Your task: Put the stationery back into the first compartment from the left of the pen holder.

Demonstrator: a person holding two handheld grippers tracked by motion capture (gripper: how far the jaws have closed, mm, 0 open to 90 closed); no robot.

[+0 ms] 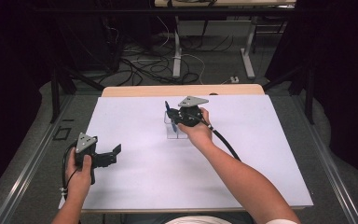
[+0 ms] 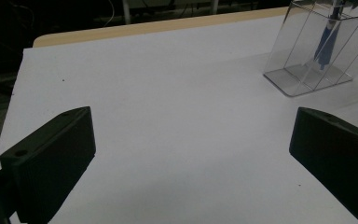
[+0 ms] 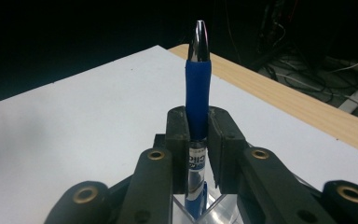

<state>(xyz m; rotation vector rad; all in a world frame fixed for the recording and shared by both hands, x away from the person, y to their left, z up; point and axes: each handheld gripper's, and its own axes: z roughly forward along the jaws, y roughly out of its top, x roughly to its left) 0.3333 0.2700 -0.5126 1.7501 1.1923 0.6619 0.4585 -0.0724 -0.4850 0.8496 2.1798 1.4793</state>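
Above the clear holder (image 1: 175,129), right gripper (image 1: 173,113) clamps a blue pen (image 3: 197,88).

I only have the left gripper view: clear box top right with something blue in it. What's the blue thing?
Observer: A blue pen. The right gripper view shows it gripped in the right claw, metal tip pointing away from the claw.
Operator: Is it resting in the box or just held?
Observer: Held, with its lower end inside the clear box. I can't tell if it touches the bottom.
Operator: Where's the left claw relative to all that?
Observer: The high view puts the left claw open near the table's front left, well apart from the box, holding nothing.
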